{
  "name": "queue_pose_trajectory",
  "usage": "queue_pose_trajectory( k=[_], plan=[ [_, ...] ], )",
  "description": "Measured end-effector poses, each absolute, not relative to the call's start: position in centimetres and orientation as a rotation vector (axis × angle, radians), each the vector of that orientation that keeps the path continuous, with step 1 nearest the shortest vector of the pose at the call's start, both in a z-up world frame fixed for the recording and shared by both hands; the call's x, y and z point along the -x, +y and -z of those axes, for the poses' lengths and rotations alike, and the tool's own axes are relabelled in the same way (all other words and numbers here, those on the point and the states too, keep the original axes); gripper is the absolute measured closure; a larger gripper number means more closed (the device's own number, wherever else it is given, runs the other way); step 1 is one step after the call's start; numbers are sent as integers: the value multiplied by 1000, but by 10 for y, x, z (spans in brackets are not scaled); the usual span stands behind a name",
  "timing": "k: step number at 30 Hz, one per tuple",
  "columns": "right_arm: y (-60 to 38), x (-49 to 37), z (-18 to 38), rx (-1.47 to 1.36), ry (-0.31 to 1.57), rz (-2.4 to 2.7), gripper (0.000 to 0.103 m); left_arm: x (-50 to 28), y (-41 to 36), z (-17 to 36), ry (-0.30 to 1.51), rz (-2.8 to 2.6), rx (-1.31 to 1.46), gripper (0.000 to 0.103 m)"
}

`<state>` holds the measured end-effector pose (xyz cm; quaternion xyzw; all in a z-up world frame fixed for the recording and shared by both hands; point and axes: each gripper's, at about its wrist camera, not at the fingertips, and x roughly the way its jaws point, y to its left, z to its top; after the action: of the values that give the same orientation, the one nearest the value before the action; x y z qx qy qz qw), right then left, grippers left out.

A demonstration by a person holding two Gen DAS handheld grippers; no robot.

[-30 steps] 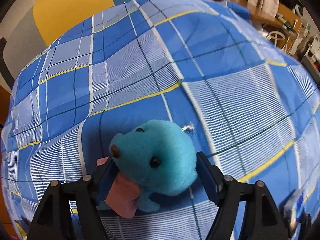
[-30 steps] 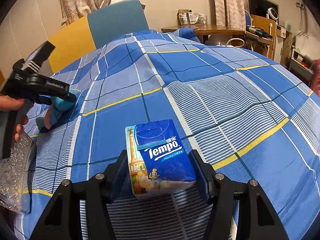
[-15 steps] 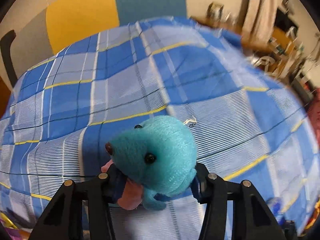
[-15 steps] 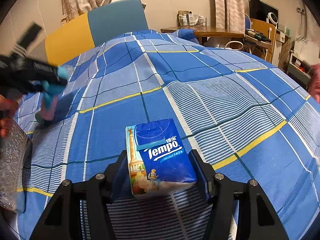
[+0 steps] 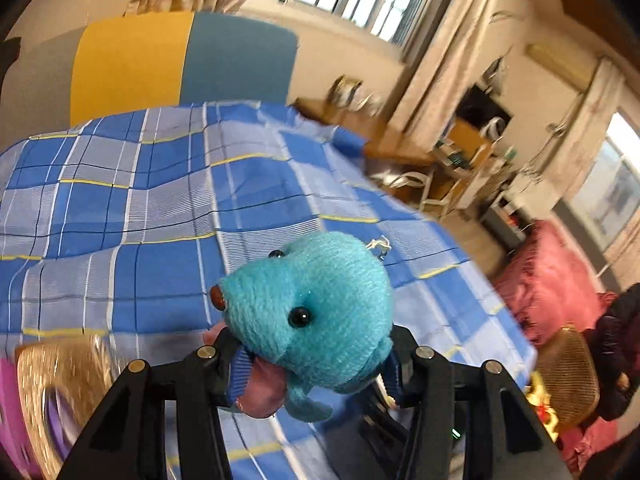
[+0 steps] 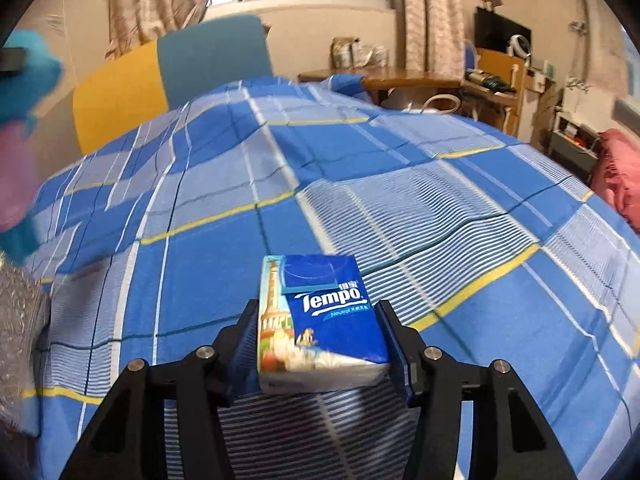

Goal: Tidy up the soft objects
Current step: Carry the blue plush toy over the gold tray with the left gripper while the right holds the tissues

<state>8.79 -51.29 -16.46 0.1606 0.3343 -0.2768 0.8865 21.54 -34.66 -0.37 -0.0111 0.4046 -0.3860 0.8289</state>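
Observation:
My left gripper is shut on a teal plush toy with black eyes, a brown nose and a pink scarf, and holds it in the air above the blue plaid bedspread. The plush also shows blurred at the far left of the right wrist view. My right gripper is shut on a blue Tempo tissue pack and holds it just above the bedspread.
A clear patterned glass tray shows at the lower left of the left wrist view and at the left edge of the right wrist view. A yellow and teal headboard stands behind the bed. A desk and a red cushion are at the right.
My left gripper has lifted the plush off the bedspread and tilted upward, so the room and the tray come into view. My right gripper has raised the tissue pack slightly.

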Motion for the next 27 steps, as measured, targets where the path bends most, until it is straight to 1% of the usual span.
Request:
queue_pose_trajectory(
  k=[6,11,19,27],
  plan=[
    [-491,-77,149,-268,679,575,49,-153,-290,-19,794,904,73,50],
    [-466,-64,141,-260,671,538,49,-123,-236,-15,786,916,109,50],
    [-430,-49,142,-242,661,517,49,-97,-141,-10,776,898,209,50],
    [-423,-49,145,-216,667,535,49,-105,-43,-14,747,767,271,50]
  ],
)
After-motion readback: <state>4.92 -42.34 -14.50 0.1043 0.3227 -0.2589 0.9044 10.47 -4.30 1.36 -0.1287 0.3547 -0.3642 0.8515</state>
